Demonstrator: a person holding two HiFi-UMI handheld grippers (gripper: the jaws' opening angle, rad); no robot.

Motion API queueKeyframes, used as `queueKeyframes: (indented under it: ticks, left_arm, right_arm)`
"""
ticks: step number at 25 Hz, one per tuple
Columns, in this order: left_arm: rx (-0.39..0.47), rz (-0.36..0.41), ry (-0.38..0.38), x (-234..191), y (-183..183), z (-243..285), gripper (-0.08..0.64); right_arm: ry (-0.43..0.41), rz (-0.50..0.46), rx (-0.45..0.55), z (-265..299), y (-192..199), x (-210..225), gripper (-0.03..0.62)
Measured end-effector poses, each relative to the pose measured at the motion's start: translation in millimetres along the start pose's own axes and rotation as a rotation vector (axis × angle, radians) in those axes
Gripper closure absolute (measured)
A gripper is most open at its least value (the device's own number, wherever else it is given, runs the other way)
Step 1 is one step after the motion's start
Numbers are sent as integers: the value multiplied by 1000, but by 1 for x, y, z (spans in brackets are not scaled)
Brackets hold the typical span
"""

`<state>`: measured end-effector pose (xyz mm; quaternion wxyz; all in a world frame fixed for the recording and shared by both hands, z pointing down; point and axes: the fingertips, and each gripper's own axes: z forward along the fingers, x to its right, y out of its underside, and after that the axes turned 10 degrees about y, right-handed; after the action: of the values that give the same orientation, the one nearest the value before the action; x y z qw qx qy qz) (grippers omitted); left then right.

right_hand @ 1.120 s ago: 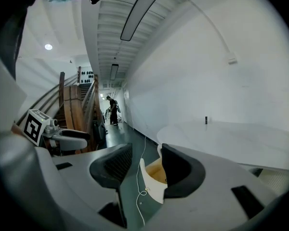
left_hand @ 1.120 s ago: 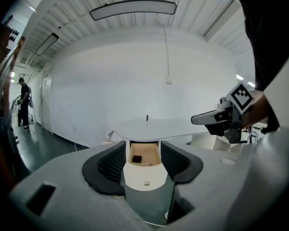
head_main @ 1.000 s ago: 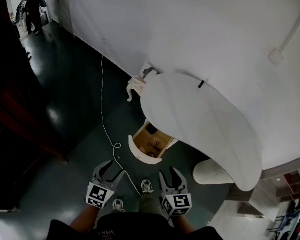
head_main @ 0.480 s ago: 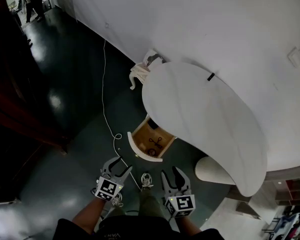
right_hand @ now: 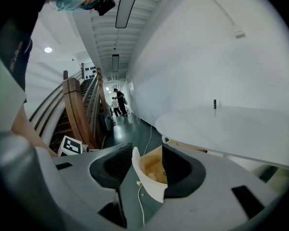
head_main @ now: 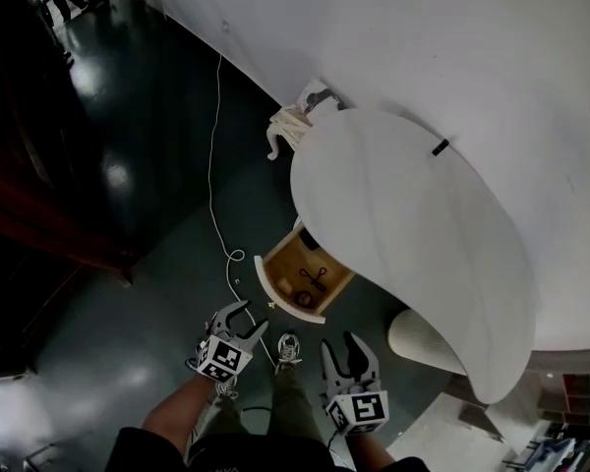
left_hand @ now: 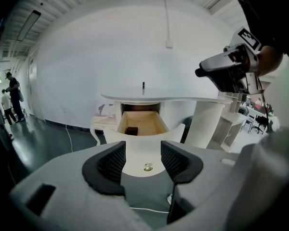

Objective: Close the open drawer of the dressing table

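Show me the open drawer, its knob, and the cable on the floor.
Drawer (head_main: 278, 299): head view, on its white front panel.
Knob (left_hand: 148, 167): left gripper view, on the knob's centre.
Cable (head_main: 212, 155): head view, midway along its run on the floor.

- A white wall (head_main: 452, 57) is running from 11 o'clock round to 3 o'clock.
- The dark glossy floor (head_main: 167, 87) is reflecting bright lights at 9 and 10 o'clock.
- A white cable (head_main: 213, 155) is trailing across it toward 12 o'clock.
- In the right gripper view, a wooden stair railing (right_hand: 77, 109) is rising at 9 o'clock under ceiling strip lights (right_hand: 127, 4).
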<state>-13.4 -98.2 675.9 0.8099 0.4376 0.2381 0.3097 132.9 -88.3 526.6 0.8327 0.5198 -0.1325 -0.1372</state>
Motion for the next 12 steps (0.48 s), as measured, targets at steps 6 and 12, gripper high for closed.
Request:
queueKeyframes:
  ticks: [6, 12]
  left_arm:
    - [-52, -12, 17, -6, 20, 27, 339]
    - [-65, -11, 39, -5, 23, 52, 339]
  right_arm:
    - [-15, 6, -52, 10, 18, 2, 408]
    - [-13, -1, -71, 18, 24, 8, 408]
